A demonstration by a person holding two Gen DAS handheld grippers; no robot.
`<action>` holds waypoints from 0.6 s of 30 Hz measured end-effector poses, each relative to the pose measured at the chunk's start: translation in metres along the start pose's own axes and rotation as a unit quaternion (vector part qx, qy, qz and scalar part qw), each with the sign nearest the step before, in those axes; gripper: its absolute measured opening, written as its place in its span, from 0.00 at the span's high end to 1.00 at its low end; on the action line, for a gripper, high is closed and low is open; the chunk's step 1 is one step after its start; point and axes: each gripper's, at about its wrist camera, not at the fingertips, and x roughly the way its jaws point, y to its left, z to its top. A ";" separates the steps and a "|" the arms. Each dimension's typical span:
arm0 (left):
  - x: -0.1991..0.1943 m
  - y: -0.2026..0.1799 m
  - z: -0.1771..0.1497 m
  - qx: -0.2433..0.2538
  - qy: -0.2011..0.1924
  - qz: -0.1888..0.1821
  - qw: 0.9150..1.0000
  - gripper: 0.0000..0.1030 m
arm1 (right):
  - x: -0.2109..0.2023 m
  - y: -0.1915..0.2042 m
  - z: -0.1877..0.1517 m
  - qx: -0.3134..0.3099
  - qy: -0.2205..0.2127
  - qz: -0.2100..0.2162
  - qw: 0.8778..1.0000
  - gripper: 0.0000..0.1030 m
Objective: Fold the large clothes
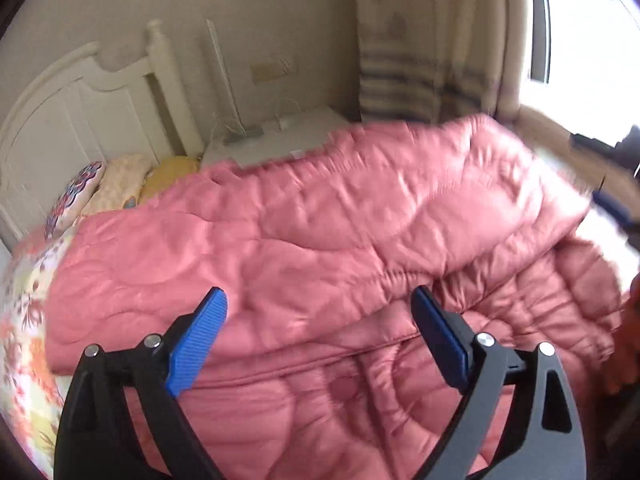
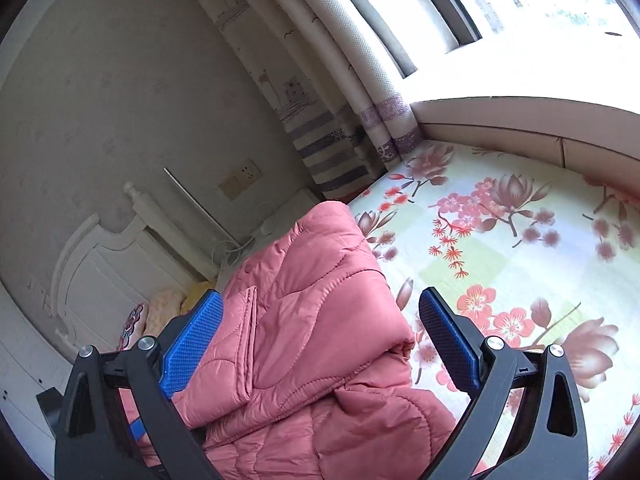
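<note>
Two sets of tongs, the left tongs (image 1: 320, 300) and the right tongs (image 2: 320, 304), hang spread wide and empty above a pink quilted coat (image 1: 320, 220) lying partly folded on a bed's floral sheet (image 2: 520, 248), near pillows (image 1: 120, 184) by a white headboard (image 1: 80, 112).

Pink quilted coat (image 2: 304, 320), floral sheet (image 2: 500, 240)

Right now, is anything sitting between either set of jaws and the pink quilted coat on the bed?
Nothing visible does. The left gripper stands open with only the pink quilted coat ahead of it. The right gripper is open too, with the coat's folded edge lying straight in front on the floral sheet.
</note>
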 end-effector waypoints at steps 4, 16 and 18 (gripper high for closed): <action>-0.049 0.052 0.000 -0.090 -0.077 -0.020 0.993 0.02 | -0.006 0.008 -0.002 -0.019 -0.006 0.007 1.000 0.08; 0.001 0.123 -0.037 -0.220 0.017 0.026 0.975 0.03 | -0.007 0.086 -0.042 -0.243 -0.017 0.031 0.969 0.21; 0.003 0.113 -0.033 -0.193 0.023 0.036 0.980 0.02 | -0.003 0.092 -0.049 -0.263 -0.008 0.024 0.964 0.23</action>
